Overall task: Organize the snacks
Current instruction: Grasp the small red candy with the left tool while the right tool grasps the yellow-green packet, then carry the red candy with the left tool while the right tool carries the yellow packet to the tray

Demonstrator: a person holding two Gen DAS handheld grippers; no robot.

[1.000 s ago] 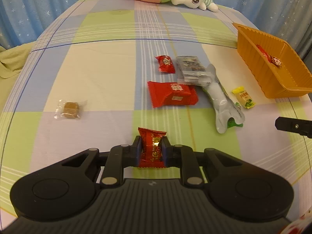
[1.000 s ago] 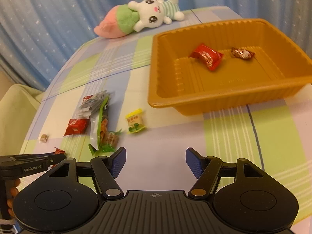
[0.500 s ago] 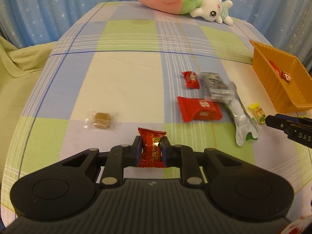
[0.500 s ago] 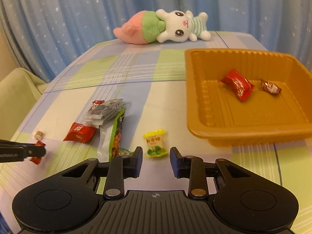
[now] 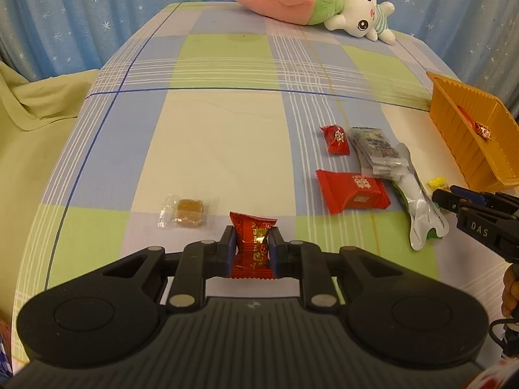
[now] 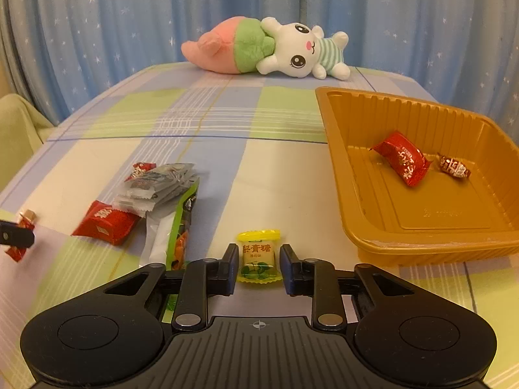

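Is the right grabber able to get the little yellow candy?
Probably yes. The right gripper is open with a finger on each side of the yellow candy, which lies flat on the tablecloth, and nothing blocks the way.

Red candy [image 5: 252, 243] clamped upright, yellow candy [image 6: 258, 256] flat

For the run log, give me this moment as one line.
left gripper: shut on red candy | right gripper: open, fingers straddling yellow candy | orange tray: two candies inside
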